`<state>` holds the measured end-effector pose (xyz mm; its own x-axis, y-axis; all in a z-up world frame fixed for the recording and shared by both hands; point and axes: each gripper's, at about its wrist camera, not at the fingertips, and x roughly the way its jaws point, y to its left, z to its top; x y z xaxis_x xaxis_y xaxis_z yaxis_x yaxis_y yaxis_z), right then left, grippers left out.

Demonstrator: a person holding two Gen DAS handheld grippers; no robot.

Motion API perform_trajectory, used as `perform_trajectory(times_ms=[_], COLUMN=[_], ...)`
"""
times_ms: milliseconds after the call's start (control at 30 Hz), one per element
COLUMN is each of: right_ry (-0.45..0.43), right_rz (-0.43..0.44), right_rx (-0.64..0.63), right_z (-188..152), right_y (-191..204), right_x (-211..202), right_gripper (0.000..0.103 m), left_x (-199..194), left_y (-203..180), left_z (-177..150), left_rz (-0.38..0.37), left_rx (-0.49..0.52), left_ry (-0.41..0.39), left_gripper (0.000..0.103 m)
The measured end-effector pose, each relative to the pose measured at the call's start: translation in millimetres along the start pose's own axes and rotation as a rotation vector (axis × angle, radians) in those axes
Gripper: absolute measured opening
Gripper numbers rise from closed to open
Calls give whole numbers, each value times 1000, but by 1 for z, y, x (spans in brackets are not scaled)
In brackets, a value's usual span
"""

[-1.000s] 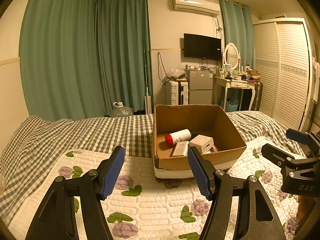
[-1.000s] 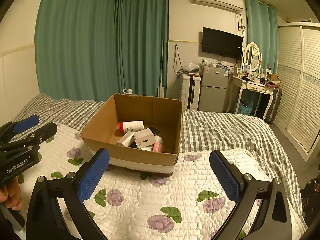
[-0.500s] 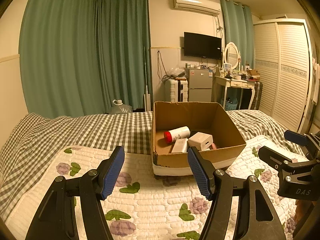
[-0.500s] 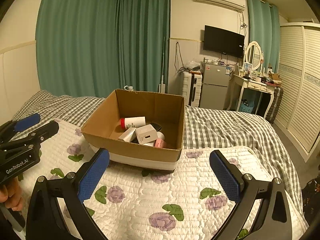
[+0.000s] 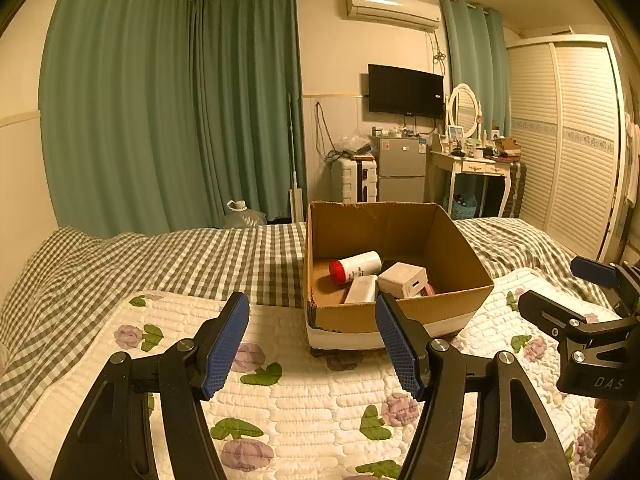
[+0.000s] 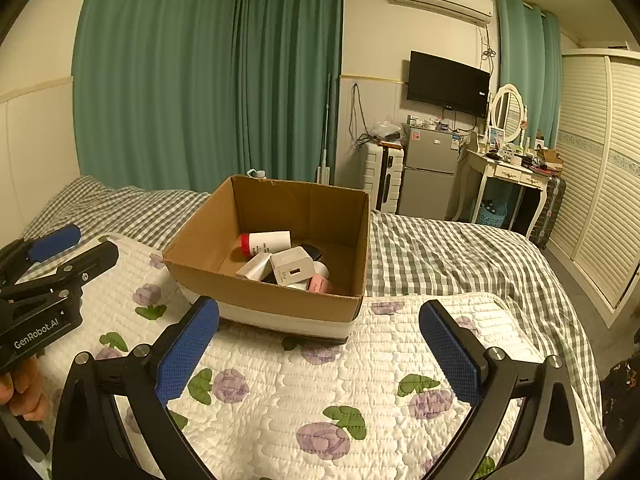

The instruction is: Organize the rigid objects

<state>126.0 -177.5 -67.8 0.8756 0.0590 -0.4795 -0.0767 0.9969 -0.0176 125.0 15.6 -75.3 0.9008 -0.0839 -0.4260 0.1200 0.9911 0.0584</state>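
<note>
An open cardboard box point(image 5: 436, 308) point(image 6: 264, 296) stands on the bed's flowered quilt. Inside lie a white bottle with a red cap point(image 5: 356, 267) point(image 6: 266, 241), a white cube-shaped charger point(image 5: 402, 280) point(image 6: 290, 266), a flat white item point(image 5: 361, 289), a pink item point(image 6: 320, 283) and something dark. My left gripper point(image 5: 312, 344) is open and empty, short of the box's front left corner. My right gripper point(image 6: 320, 348) is open and empty, in front of the box. Each gripper also shows at the edge of the other's view, the right gripper point(image 5: 580, 304) and the left gripper point(image 6: 60, 256).
The bed has a white flowered quilt point(image 6: 320, 392) over a grey checked blanket point(image 5: 160, 264). Beyond the bed stand green curtains, a suitcase, a small fridge point(image 6: 430, 172), a dressing table point(image 6: 508, 168) and a louvred wardrobe at right.
Both grippers have drawn back slightly and risen, so the box sits a little higher in both views. Both stay open and empty.
</note>
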Motion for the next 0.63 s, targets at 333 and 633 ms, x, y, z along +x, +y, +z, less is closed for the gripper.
perform_trajectory(times_ms=[333,633], right_ry=[2,4], right_rz=[-2,-2], right_rx=[-2,-7], right_z=[-3,-3], right_y=[-2,-3], right_x=[-4,-5], right_gripper=[101,101], left_x=[0,0], left_y=[-1,0], left_z=[-1,-2], left_rz=[7,2], left_rx=[0,-16], left_ry=[0,8], left_gripper=[68,68])
